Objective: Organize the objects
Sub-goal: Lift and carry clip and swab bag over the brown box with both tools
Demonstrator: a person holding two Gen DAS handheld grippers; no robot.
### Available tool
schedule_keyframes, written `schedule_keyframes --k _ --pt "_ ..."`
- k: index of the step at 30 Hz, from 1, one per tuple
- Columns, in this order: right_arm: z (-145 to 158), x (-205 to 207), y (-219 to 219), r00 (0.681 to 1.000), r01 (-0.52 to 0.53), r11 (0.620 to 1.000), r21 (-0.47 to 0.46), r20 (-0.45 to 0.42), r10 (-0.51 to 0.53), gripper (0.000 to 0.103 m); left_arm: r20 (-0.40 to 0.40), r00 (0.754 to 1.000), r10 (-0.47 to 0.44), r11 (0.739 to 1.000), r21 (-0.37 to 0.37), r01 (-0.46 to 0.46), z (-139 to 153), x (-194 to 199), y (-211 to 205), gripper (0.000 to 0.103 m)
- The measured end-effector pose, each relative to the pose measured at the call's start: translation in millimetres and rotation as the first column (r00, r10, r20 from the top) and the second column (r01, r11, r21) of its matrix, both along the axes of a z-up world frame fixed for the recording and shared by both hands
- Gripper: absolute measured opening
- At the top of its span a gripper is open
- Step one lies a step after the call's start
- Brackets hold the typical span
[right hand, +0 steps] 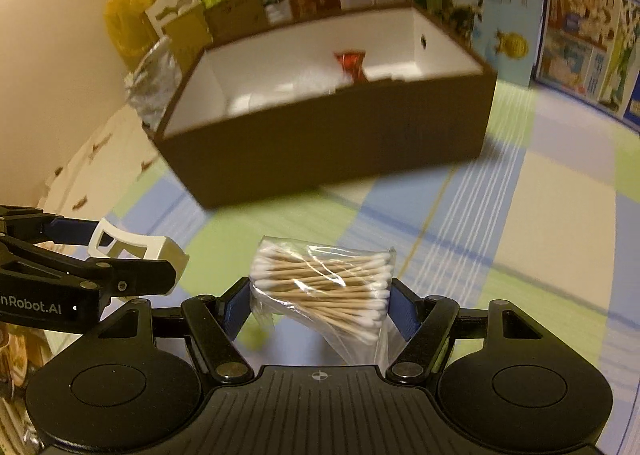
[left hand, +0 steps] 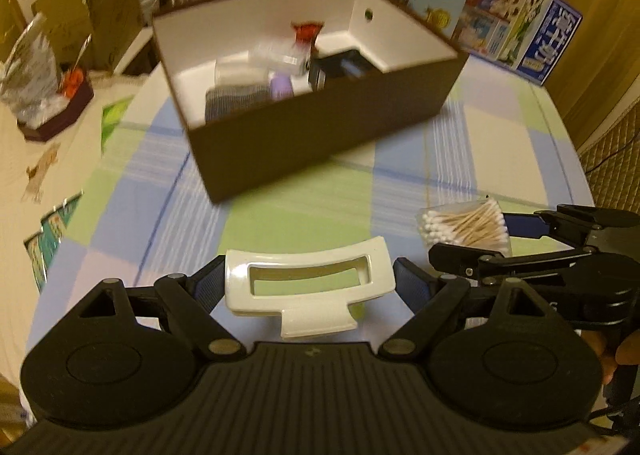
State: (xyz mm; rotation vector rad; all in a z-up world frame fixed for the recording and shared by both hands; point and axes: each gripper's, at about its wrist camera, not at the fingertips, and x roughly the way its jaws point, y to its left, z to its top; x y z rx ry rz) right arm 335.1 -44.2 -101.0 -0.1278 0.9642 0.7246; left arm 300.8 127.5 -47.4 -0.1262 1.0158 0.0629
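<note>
we hold one thing in each tool. our left gripper (left hand: 310,287) is clamped on a white hair claw clip (left hand: 308,281), its blue pads pressing the two short ends so the long open window faces up and the clip's tab points back toward the camera. held end to end like that, the clip probably cannot rotate between the pads. our right gripper (right hand: 320,295) is closed on a clear bag of cotton swabs (right hand: 322,281), squeezed across the bundle's length, with the loose tail of plastic hanging below the pads; gripping the sticks and not the film seems the surer hold, since the film alone would likely slip.

both loads look to be lifted clear of the checked tablecloth (left hand: 304,215), though the blur makes that hard to be sure of. in the left wrist view the swabs sit at about 3 o'clock from the clip, near it and apart. in the right wrist view the clip shows at 9 o'clock.

the brown box (left hand: 320,135) with the white lining lies at 12 o'clock from both tools, open at the top, well apart from them. it already holds several small things: a purple cap, a grey fabric piece, a dark case, something red at the back wall. we judge that it is the collecting place, and both items are meant to go over its near wall. the free floor inside seems to be on the right half, so the right tool's load may best go there, the clip to the left.
</note>
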Motion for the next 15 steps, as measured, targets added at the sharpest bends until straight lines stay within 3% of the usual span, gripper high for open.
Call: schedule_keyframes --k 15 --pt "54 72 31 0.990 0.043 0.995 0.086 0.130 -0.054 0.068 0.121 0.991 -0.048 0.996 0.074 0.039 42 78 24 0.085"
